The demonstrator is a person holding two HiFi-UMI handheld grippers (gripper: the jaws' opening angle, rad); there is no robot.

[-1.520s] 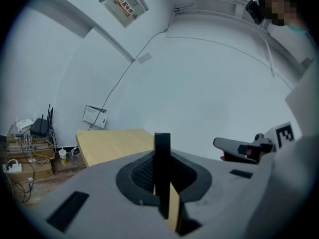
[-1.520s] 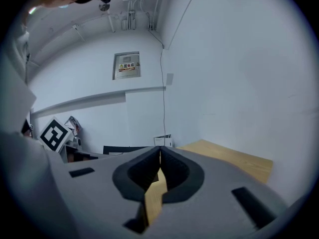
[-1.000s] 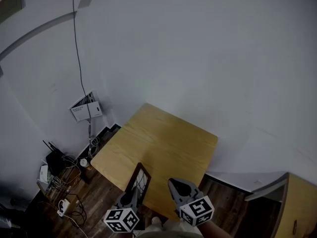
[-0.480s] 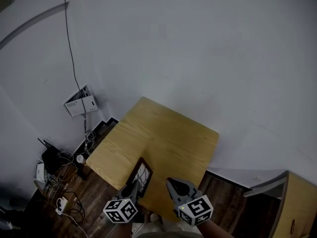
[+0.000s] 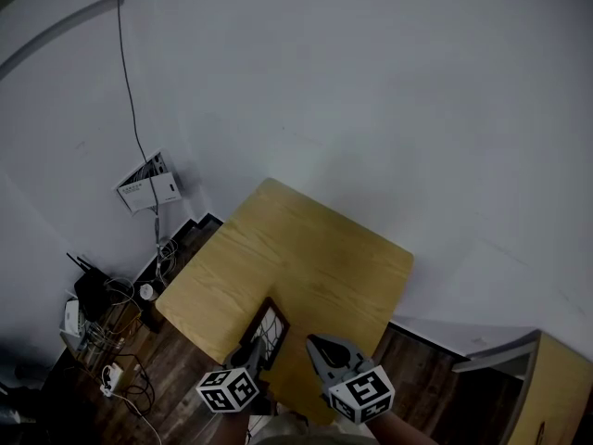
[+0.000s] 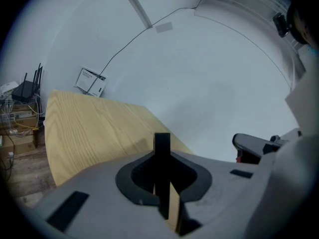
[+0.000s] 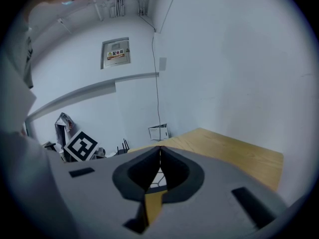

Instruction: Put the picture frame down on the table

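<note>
The dark-framed picture frame [image 5: 268,328] stands tilted on edge over the near edge of the wooden table [image 5: 306,258], held above it. My left gripper [image 5: 248,358] is shut on its lower end. In the left gripper view the frame's dark edge [image 6: 162,151] rises between the jaws of the left gripper [image 6: 163,183]. My right gripper [image 5: 319,349] hovers just right of the frame over the table's near edge, shut with nothing in it. In the right gripper view, the right gripper [image 7: 160,150] has its jaws meeting at the tip, and the frame's patterned face [image 7: 157,178] shows behind them.
A white wall runs behind the table. A white box [image 5: 148,185] hangs on the wall at the left under a cable. A router and tangled cables [image 5: 97,299] lie on the dark floor to the left. A wooden cabinet [image 5: 551,387] stands at the right.
The left gripper has carried the frame slightly forward and right, further over the table's near edge. The right gripper stays beside it, still shut.
</note>
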